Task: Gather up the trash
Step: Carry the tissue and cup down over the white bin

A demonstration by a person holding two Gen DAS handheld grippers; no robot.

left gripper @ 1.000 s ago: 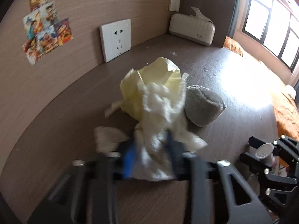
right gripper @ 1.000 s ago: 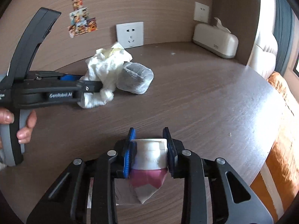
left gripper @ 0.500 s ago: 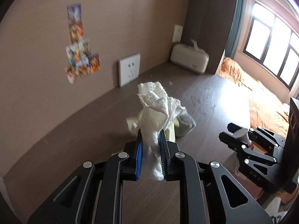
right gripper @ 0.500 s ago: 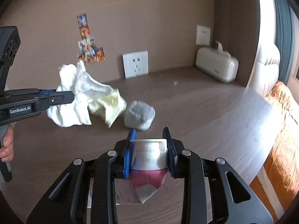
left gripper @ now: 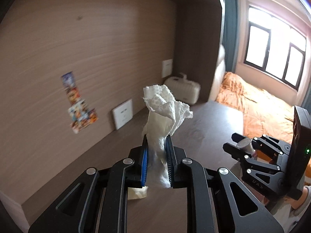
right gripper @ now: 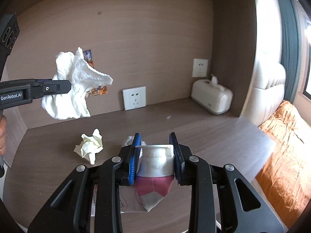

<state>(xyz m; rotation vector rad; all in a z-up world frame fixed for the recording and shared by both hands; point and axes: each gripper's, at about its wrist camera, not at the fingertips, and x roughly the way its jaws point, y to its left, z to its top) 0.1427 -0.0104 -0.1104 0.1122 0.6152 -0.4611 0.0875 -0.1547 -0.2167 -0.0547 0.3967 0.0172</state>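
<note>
My left gripper (left gripper: 157,145) is shut on a crumpled white paper towel (left gripper: 165,112) and holds it high above the desk; it also shows in the right wrist view (right gripper: 73,89). My right gripper (right gripper: 155,147) is shut on a squeezed tube with a white cap (right gripper: 155,161) and a pink body, also seen from the left wrist (left gripper: 245,144). A crumpled pale yellow paper (right gripper: 90,145) lies on the brown desk (right gripper: 194,128). A grey wad (right gripper: 127,140) lies just behind my right gripper's left finger, mostly hidden.
A white tissue box (right gripper: 211,99) stands at the back right corner. Two wall sockets (right gripper: 134,100) and stickers (left gripper: 79,104) are on the wooden back wall. An orange bed cover (left gripper: 262,104) lies to the right, under a window (left gripper: 276,58).
My left gripper has lifted the white paper towel off the desk and raised it high, leaving the yellow paper and grey wad behind. My right gripper has risen too, still holding the tube.
</note>
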